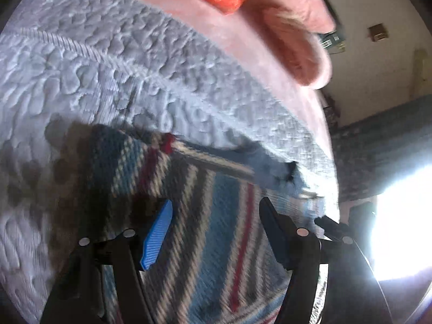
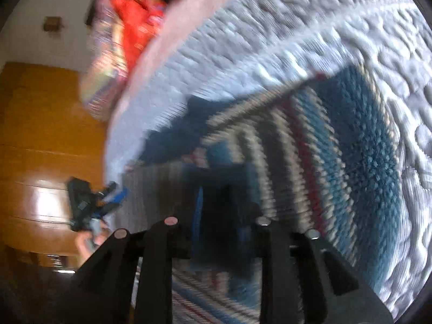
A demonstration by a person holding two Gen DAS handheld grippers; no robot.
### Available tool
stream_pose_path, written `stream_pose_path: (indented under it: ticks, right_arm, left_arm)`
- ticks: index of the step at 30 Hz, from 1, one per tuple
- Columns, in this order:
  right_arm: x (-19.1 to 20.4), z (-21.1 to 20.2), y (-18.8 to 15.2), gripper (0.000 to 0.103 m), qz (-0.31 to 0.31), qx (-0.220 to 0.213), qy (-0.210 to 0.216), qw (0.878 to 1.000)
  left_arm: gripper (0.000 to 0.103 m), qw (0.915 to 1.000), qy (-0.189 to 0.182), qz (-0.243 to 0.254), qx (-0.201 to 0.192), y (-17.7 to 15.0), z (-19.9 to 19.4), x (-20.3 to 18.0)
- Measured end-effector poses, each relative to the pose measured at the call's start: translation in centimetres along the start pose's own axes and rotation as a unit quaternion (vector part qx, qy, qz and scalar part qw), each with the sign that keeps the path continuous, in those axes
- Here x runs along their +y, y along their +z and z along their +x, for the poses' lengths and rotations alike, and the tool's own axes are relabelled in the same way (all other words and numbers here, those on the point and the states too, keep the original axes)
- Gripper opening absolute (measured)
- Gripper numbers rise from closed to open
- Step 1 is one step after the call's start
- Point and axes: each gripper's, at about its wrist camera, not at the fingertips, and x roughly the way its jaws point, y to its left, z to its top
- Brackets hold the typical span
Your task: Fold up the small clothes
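Striped knit garment (image 1: 216, 216) lies on grey quilt (image 1: 94, 62), near edge; left gripper (image 1: 213, 232) spread wide above it, gripping nothing; right gripper (image 2: 216, 208) blurred, grip unclear; risk: motion blur suggests speed, pinch could bunch knit

Left hand-held gripper (image 1: 213, 217) of black plastic linkage arms, round silver pivot screws, one ribbed blue finger pad (image 1: 157, 236), right hand-held gripper (image 2: 216, 208) black too, same silver screws, blue strip on one finger

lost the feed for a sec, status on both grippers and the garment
Left gripper open over striped knit garment. Right gripper blurred, jaws unclear. Garment flat on quilted bedspread. Nothing in the way.
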Motion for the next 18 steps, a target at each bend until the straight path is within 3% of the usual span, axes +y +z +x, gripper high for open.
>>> stream_pose_path:
  ticks: [1, 2, 3, 4, 8, 10, 12, 14, 16, 18]
  right_arm:
    - [-0.4, 0.2, 0.1, 0.0, 0.0, 0.0, -0.008, 1.0]
    - [-0.7, -0.1, 0.1, 0.0, 0.005, 0.001, 0.001, 1.0]
    - [-0.7, -0.7, 0.1, 0.006, 0.007, -0.002, 0.011, 1.0]
    - [-0.5, -1.7, -0.3, 0.014, 0.001, -0.01, 0.018, 1.0]
    - [-0.6, -4.2, -2.3, 0.015, -0.011, -0.008, 0.064, 0.998]
    - [-0.4, -3.6, -3.4, 0.015, -0.024, 0.012, 0.055, 0.998]
    - [-0.7, -1.4, -4.4, 0.011, -0.03, 0.038, 0.009, 0.999]
    - [-0.9, -1.1, -4.8, 0.007, -0.028, 0.035, 0.001, 0.999]
    - [-0.5, -2.6, -4.8, 0.016, -0.017, 0.027, 0.014, 0.999]
    - [0.0, -5.5, -5.2, 0.016, -0.022, -0.005, 0.025, 0.999]
  left_arm:
    - [0.066, 1.0, 0.006, 0.0, 0.004, 0.1, 0.5, 0.0]
    - [0.066, 0.9999, 0.01, 0.005, 0.006, 0.2, 0.4, -0.3]
    - [0.065, 0.9999, 0.01, 0.009, 0.006, 0.2, 0.2, -0.6]
    - [0.065, 0.9998, -0.009, 0.02, 0.002, -0.2, -0.7, -1.3]
    - [0.065, 0.9947, -0.08, 0.064, 0.012, -3.8, -3.1, -2.4]
    - [0.065, 0.9941, -0.072, 0.073, 0.033, -6.0, -2.4, -2.0]
    - [0.063, 0.9952, -0.041, 0.075, 0.047, -7.2, -0.8, -1.1]
    - [0.063, 0.9957, -0.037, 0.076, 0.037, -7.6, -0.6, -1.0]
    - [0.064, 0.9963, -0.049, 0.063, 0.03, -7.7, -1.6, -1.7]
    - [0.064, 0.9939, -0.072, 0.08, 0.024, -8.2, -2.9, -2.8]
